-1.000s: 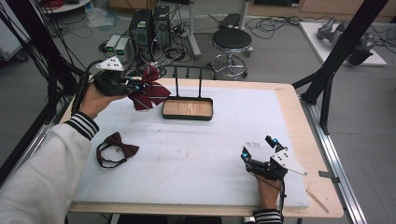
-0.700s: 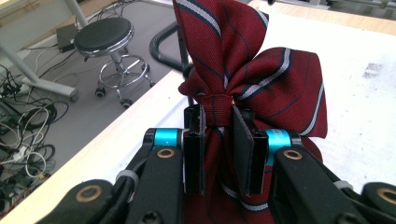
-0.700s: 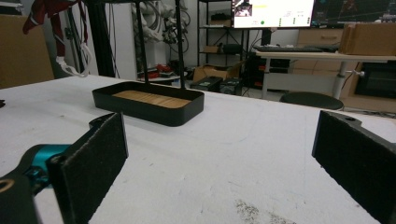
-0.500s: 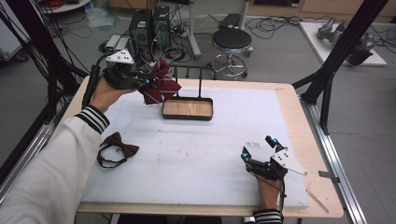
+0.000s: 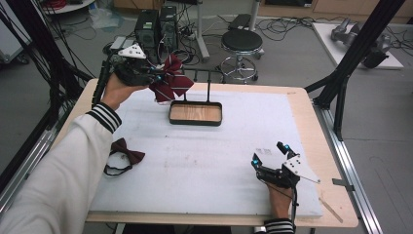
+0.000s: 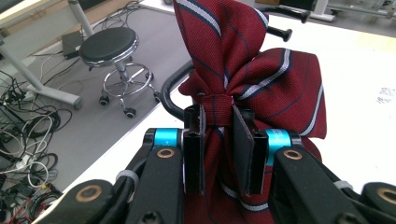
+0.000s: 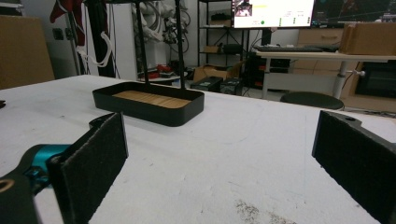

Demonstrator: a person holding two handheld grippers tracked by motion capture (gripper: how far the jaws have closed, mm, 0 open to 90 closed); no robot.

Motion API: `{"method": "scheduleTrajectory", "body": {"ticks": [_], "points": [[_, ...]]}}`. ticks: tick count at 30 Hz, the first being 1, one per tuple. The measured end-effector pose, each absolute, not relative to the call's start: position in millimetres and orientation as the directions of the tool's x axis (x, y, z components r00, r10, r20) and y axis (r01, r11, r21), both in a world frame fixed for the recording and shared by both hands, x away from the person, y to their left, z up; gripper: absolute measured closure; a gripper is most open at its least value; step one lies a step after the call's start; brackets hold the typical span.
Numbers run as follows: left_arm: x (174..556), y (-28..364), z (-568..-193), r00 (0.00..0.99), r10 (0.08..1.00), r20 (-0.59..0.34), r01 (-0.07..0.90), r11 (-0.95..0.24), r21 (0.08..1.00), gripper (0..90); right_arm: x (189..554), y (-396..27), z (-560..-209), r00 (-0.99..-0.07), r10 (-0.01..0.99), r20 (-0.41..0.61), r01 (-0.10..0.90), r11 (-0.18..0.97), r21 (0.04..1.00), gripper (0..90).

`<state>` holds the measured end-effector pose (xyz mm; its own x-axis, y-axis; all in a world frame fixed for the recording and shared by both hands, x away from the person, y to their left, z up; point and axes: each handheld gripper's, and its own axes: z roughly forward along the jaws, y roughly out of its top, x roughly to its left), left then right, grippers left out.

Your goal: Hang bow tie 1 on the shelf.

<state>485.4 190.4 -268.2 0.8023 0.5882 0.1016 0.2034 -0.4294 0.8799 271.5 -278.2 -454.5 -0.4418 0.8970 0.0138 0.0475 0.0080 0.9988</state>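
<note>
My left gripper (image 5: 157, 78) is raised above the table's far left, shut on the knot of a red striped bow tie (image 5: 171, 81). The left gripper view shows the bow tie (image 6: 252, 70) pinched between the jaws, close to the black rack's curved bar (image 6: 170, 95). A black tray (image 5: 195, 113) with a wooden floor and two upright posts stands at the far middle of the white mat. A dark bow tie (image 5: 122, 152) with a black strap lies on the mat at the left. Low at the near right, my right gripper (image 5: 271, 154) rests open; its pads (image 7: 93, 154) frame the tray (image 7: 149, 103).
The white mat (image 5: 219, 156) covers a wooden table. A stool (image 5: 242, 44), computer towers (image 5: 156, 24) and loose cables stand on the floor beyond the far edge. Black frame posts (image 5: 341, 78) rise at the right.
My left gripper has carried the red bow tie up and to the right, toward the tray's posts. The right gripper has stayed where it was.
</note>
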Motion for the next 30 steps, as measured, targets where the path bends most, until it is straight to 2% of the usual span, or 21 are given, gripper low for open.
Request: {"method": "scheduleTrajectory", "body": {"ticks": [16,30], "points": [[501,202,-266,0.76,0.643,0.096,0.242,-0.416,0.877,75.0,272,-278,-454,-0.441,0.898,0.017,0.051,0.006,0.999,2.5],[511,230,-275,0.658,0.75,0.071,0.319,-0.363,0.876,75.0,272,-278,-454,-0.438,0.898,0.021,0.054,0.003,0.999,2.6]]}}
